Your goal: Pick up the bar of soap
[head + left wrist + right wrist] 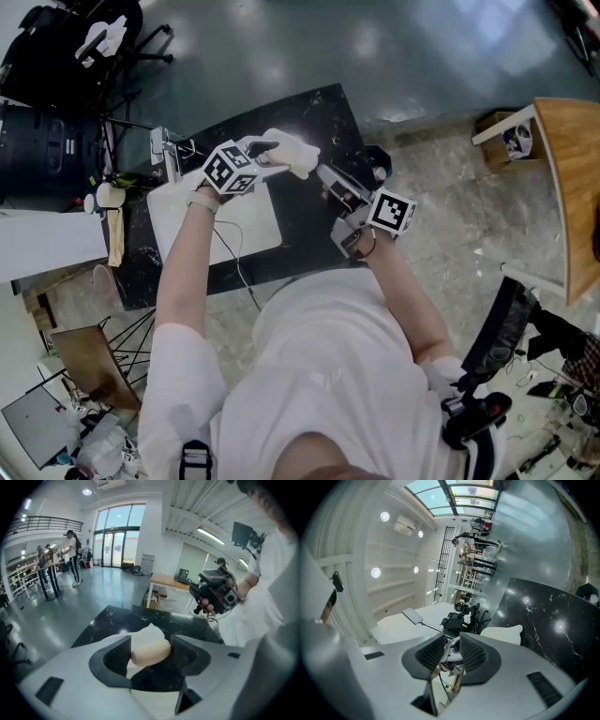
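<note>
Soap handling is judged to be at the grasp. The bar of soap (152,649), pale and rounded, lies crosswise between the jaws of the left hand-held gripper (150,655). These stand wide, and both pads appear to bear on the bar's ends. Just behind the bar a white, pointed object (151,632) is seen over the black marble table (140,618). Whether the bar is raised or rests on something cannot be told.

A slippery, rounded bar is best held with the pads square on its ends and pressure kept even. A skewed squeeze would likely make it squirt out. It should be lifted straight up, clear of the white object, without any rolling of the wrist.

The right hand-held gripper (451,654) is held aside, its jaws only narrowly apart with nothing between them. It is best left there.
</note>
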Available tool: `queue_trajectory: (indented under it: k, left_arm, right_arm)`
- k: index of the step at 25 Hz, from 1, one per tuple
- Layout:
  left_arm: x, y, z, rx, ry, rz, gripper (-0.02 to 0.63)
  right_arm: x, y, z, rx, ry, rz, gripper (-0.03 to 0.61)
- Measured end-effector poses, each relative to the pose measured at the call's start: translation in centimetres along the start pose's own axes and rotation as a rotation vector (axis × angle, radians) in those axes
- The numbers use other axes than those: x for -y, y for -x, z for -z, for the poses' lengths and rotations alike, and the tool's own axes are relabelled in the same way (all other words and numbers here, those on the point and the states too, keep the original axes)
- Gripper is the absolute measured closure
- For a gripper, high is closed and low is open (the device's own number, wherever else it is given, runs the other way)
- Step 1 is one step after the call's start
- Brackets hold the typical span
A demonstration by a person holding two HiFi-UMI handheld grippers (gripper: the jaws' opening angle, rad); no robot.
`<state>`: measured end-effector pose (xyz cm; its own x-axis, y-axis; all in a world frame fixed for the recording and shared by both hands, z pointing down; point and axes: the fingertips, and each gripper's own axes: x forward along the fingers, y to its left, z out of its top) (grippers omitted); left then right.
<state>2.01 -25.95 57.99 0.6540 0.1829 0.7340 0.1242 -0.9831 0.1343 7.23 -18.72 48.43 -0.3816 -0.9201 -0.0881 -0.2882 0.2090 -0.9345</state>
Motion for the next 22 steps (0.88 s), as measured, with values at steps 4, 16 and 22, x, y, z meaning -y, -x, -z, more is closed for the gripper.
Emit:
queue_trajectory:
  k: [4, 16, 22]
  left_arm:
    - [0.4, -0.9, 1.9, -0.114, -0.100, 0.009, 0.357]
    - [-1.4, -0.8, 0.0, 0.047, 0.093, -0.022, 0.359]
    - [-3.2, 0.8, -2.2, 0.299, 0.339, -0.002, 0.364]
  right_arm:
    - [0.2, 0.1, -0.1, 0.004, -0.005, 0.006, 0.479]
    - [0.4, 0.3, -0.6, 0.018, -0.009, 0.016, 0.480]
    - [0.5, 0.2, -0.7, 0.019, -0.013, 0.014, 0.479]
